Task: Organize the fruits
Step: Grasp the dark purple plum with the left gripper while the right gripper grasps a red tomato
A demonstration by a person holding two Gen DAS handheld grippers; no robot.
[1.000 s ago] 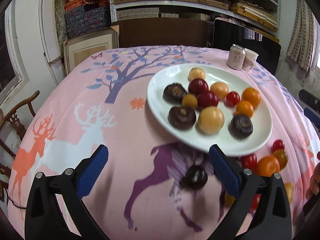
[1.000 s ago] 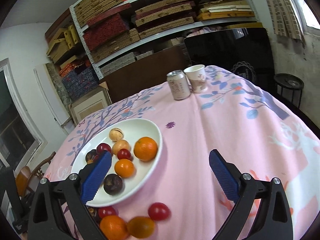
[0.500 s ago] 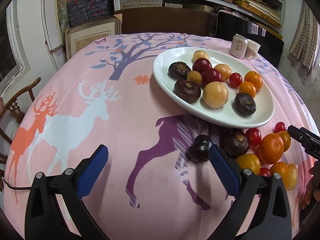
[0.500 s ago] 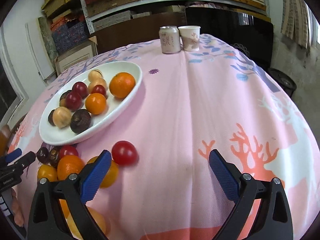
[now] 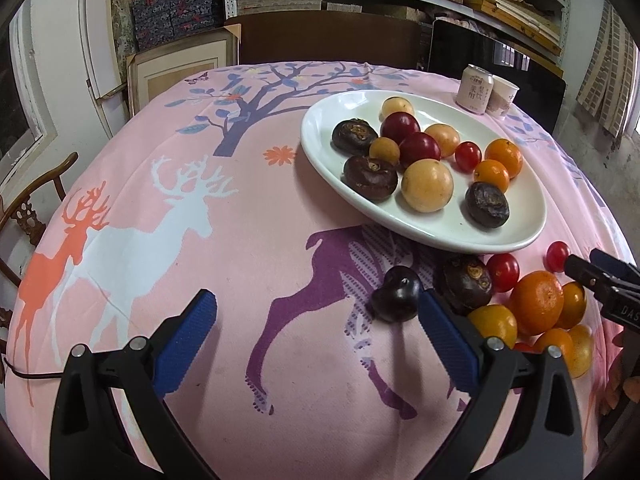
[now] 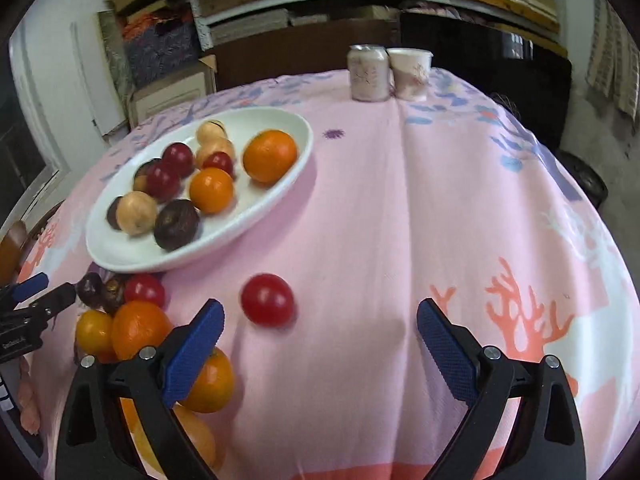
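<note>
A white oval plate holds several fruits: dark, red, tan and orange ones. Loose fruit lies on the cloth in front of it. My left gripper is open and empty, low over the cloth; a dark plum lies just inside its right finger, with a dark brown fruit beyond. My right gripper is open and empty; a red tomato lies between its fingers, nearer the left one. Oranges and small yellow fruits lie by its left finger.
A pink tablecloth with deer prints covers the round table. A drink can and a paper cup stand at the far edge. Shelves and boxes stand behind. A wooden chair is at the left.
Both grippers have moved in lower and closer over the cloth. The dark plum now lies next to my left gripper's right finger. The red tomato now lies between my right gripper's fingers.
</note>
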